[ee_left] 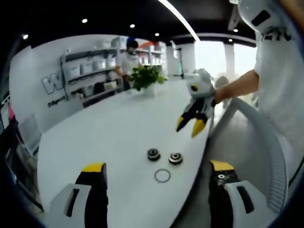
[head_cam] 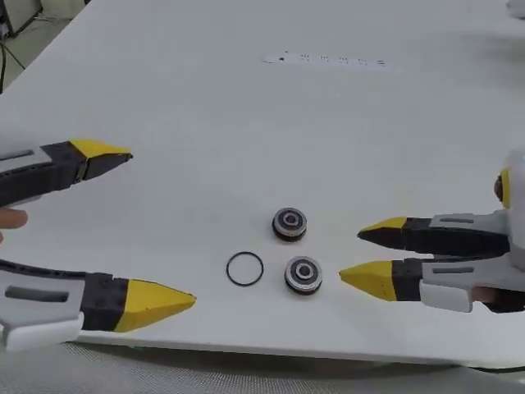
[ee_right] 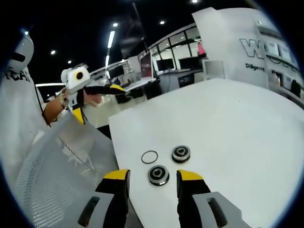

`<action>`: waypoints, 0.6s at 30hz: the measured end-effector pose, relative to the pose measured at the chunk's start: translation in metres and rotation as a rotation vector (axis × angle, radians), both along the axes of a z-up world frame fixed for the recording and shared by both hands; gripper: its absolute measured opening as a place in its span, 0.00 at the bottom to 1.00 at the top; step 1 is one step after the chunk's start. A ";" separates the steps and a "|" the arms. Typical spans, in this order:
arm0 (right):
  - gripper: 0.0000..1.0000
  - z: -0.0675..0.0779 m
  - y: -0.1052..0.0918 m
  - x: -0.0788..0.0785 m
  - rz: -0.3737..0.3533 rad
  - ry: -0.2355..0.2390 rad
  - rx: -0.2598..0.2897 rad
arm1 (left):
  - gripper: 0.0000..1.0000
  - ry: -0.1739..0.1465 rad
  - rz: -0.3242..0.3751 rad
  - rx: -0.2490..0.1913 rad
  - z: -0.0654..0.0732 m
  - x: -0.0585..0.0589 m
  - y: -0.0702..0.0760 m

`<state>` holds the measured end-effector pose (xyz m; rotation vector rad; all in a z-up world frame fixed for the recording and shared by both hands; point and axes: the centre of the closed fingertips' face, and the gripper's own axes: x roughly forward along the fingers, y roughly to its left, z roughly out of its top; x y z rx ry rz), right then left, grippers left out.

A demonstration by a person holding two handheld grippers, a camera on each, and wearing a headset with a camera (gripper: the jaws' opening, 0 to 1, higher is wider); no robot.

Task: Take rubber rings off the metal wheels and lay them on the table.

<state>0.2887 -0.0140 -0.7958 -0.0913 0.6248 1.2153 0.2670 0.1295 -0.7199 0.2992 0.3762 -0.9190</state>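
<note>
Two small metal wheels with dark rims stand near the table's front edge, one farther back (head_cam: 289, 223) (ee_left: 153, 154) (ee_right: 181, 153) and one nearer (head_cam: 303, 274) (ee_left: 175, 158) (ee_right: 158, 175). A loose black rubber ring (head_cam: 244, 268) (ee_left: 162, 175) (ee_right: 149, 156) lies flat just left of the nearer wheel. My right gripper (head_cam: 352, 254) (ee_right: 153, 175) is open, its yellow tips a short way right of the nearer wheel and not touching it. My left gripper (head_cam: 160, 228) (ee_left: 157, 165) is wide open, off to the left, holding nothing. Each gripper also appears in the other's view: the right gripper (ee_left: 194, 118) and the left gripper (ee_right: 97, 102).
The white table (head_cam: 246, 123) stretches far back, with a faint printed strip (head_cam: 324, 59) near its far part. A grey mesh chair back (ee_right: 61, 166) stands beside the table's front edge. A potted plant (ee_left: 145, 78) sits at the table's far end; a person stands beyond it.
</note>
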 end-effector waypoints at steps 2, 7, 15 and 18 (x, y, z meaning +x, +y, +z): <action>0.37 -0.003 -0.001 0.000 -0.004 -0.001 -0.004 | 0.89 -0.008 -0.021 -0.005 0.002 0.002 -0.009; 0.36 -0.019 -0.001 -0.002 -0.002 0.015 -0.023 | 0.84 -0.034 -0.108 0.031 0.002 0.004 -0.033; 0.35 -0.029 0.002 -0.004 0.021 0.030 -0.030 | 0.85 -0.049 -0.198 0.028 0.004 0.009 -0.062; 0.34 -0.034 0.004 -0.003 0.032 0.035 -0.033 | 0.84 -0.051 -0.232 0.023 0.001 0.012 -0.072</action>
